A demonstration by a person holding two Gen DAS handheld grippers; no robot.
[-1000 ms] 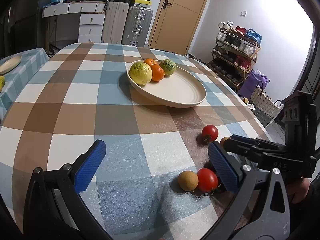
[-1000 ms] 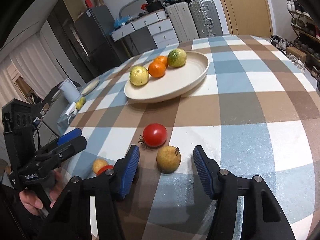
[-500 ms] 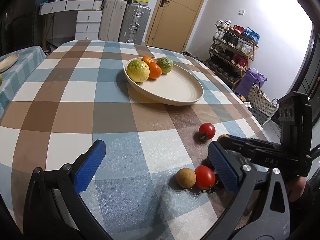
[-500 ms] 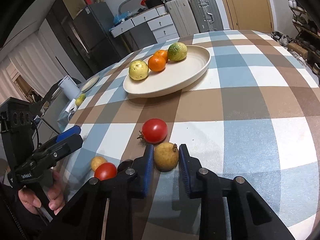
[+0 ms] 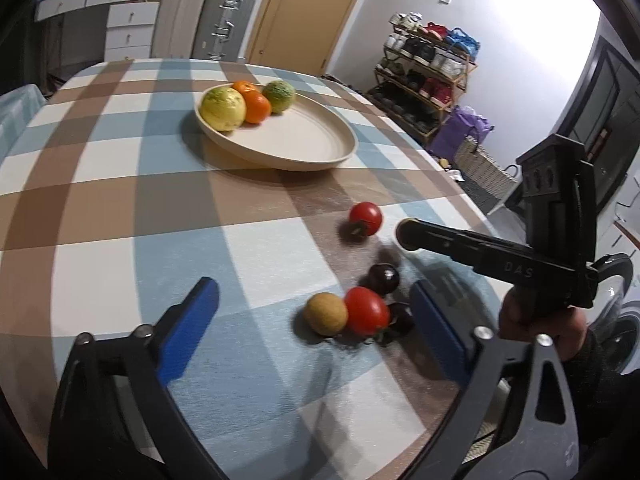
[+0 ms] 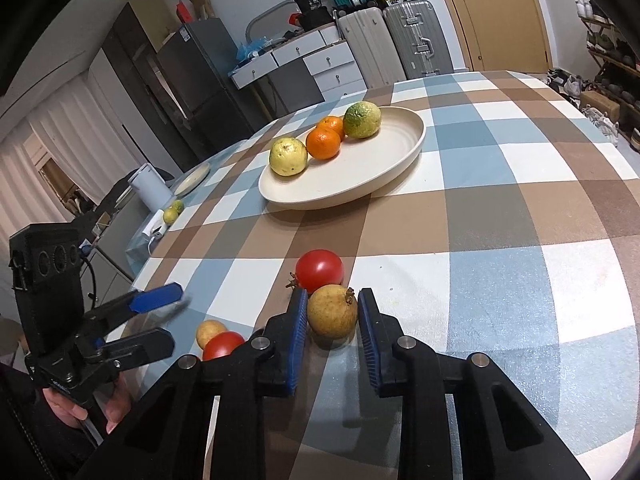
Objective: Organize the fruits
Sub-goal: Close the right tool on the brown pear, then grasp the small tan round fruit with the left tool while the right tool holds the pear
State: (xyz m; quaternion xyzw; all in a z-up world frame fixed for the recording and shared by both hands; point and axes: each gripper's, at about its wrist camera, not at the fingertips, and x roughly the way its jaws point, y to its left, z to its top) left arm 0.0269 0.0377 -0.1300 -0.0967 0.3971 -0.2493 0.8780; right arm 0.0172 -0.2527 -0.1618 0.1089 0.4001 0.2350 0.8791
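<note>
My right gripper (image 6: 333, 314) is shut on a tan round fruit with a small stem (image 6: 332, 317), held just above the checked tablecloth. A red tomato (image 6: 320, 269) lies right behind it. My left gripper (image 5: 314, 312) is open above a small tan fruit (image 5: 325, 313), a red tomato (image 5: 367, 311) and two dark plums (image 5: 384, 278). The cream plate (image 5: 304, 140) holds a yellow-green fruit (image 5: 223, 107), two oranges (image 5: 256, 106) and a green fruit (image 5: 279, 96). The plate also shows in the right wrist view (image 6: 360, 172).
The right gripper's arm (image 5: 480, 254) reaches in from the right in the left wrist view. The table edge runs close on the right, with a shoe rack (image 5: 428, 80) and a basket (image 5: 484, 172) beyond. A second table with a kettle (image 6: 150, 190) stands at the left.
My right gripper closed on the tan stemmed fruit and lifted it slightly. My left gripper moved forward and right toward the cluster of small fruits, still open.
</note>
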